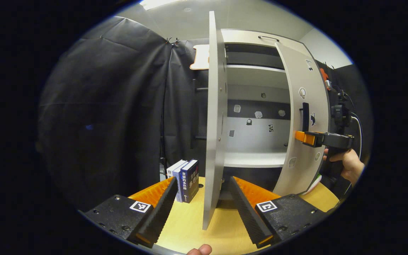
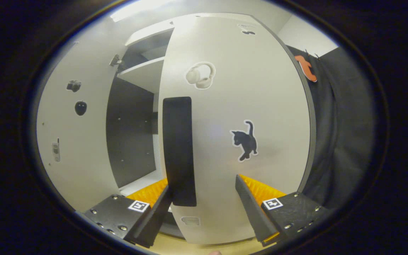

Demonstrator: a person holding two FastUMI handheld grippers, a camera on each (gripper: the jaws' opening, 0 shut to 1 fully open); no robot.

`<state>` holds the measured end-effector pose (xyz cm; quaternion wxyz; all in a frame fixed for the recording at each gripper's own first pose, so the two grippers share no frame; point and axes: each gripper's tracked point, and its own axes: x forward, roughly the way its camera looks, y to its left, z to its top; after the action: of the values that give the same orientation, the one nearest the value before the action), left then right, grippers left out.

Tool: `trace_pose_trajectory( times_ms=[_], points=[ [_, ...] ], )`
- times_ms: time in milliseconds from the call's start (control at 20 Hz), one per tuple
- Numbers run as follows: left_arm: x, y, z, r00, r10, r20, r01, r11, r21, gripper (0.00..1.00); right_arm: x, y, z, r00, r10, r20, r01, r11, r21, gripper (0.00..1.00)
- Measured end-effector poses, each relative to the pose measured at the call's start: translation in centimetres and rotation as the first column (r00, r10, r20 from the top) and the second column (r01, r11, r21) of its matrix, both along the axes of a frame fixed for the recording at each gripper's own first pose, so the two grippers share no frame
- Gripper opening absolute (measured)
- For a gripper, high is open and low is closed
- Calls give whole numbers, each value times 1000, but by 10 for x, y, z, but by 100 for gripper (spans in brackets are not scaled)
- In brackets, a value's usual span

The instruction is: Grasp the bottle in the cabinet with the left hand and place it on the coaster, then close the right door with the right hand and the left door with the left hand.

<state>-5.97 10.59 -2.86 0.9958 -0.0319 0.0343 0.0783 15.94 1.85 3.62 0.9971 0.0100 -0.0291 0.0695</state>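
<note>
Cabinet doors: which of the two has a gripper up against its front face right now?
The right door, the one with the black handle and cat sticker: the right gripper meets its face. The left door stands edge-on between the left gripper's open fingers, untouched.

Left door [image 1: 215, 117] edge-on, books [image 1: 186, 180] beside, cabinet [image 1: 253, 141] interior open

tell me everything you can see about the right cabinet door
The right door is a flat pale grey panel, matte like laminate, standing partly open. A black vertical handle sits near its free edge, with stickers of headphones and a black cat on its front. The right tool is open at the door's front, its fingers either side of the handle's lower end. In the left gripper view it reaches the door from outside.
</note>
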Motion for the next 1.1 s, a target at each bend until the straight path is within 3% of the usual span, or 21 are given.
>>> trace_pose_trajectory(
  times_ms=[600, 1100],
  points=[
    [15, 43, 29, 999, -32, 26, 31, 999, 26, 93, 8, -2, -1, 991, -130, 25, 130, 992, -1, 100],
    [35, 52, 45, 993, -103, 55, 101, 994, 53, 93, 8, -2, -2, 992, -124, 8, 124, 992, 10, 100]
  ],
)
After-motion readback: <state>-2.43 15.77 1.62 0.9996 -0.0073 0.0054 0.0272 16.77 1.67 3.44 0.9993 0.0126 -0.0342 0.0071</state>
